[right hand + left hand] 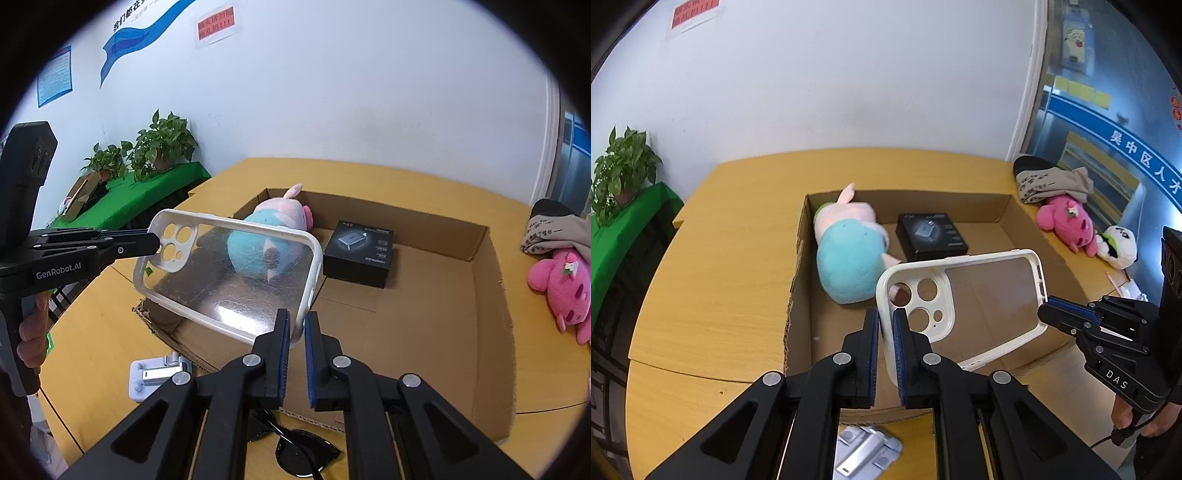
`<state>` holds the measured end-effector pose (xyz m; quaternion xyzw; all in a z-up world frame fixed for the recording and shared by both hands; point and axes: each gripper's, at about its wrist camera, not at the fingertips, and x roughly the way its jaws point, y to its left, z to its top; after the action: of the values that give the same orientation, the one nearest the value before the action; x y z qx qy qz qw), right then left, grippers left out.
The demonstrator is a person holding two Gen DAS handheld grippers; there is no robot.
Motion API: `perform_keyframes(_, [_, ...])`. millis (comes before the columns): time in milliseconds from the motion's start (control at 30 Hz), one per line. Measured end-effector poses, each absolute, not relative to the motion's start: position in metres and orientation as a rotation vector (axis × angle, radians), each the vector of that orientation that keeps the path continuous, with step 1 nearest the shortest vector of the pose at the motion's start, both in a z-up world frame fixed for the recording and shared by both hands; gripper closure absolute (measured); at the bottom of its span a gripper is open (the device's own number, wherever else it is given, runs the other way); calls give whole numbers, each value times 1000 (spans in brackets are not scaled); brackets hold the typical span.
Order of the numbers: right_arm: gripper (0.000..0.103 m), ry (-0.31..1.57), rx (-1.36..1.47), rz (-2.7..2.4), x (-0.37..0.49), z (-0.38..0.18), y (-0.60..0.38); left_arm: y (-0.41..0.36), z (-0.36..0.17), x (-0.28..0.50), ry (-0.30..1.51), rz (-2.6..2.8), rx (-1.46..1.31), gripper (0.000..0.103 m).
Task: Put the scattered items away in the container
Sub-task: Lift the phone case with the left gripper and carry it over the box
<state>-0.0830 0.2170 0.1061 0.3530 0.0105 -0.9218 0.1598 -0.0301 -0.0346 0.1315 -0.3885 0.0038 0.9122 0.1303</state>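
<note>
Both grippers clamp one phone case [964,310] and hold it in the air over the near part of the cardboard box [1015,210]. The case is a rounded rectangle with a creamy white rubbery rim, a scratched clear back panel and round camera cut-outs. The left gripper [885,325] has its blue-padded jaws pressed together on the rim at the camera end; the right gripper [295,326] is closed on the rim at the opposite corner.

The box is shallow, open-topped corrugated board with a ragged near-left edge, and sits on a smooth yellow wood-grain table [713,266]. Inside it, against the left wall, lies a fuzzy plush toy [849,254] in teal and pale pink. Just right of the toy is a flat black carton [931,236] with a matte printed lid.

Outside the box, to its right, lie a bright pink plush [1065,225], a white and black plush [1119,245] and crumpled grey cloth [1049,182]. In front of the near wall lie a folded silver stand [159,374] and glossy black sunglasses [303,452].
</note>
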Motion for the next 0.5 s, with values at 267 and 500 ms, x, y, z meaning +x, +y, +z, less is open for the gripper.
perform_keyframes(267, [96, -46, 1129, -2580, -114, 80, 206, -46, 103, -64, 17, 2603, -1233, 95])
perform_keyframes(500, [96, -48, 1204, -2552, -139, 64, 195, -51, 90, -88, 40, 2589, -1285, 95])
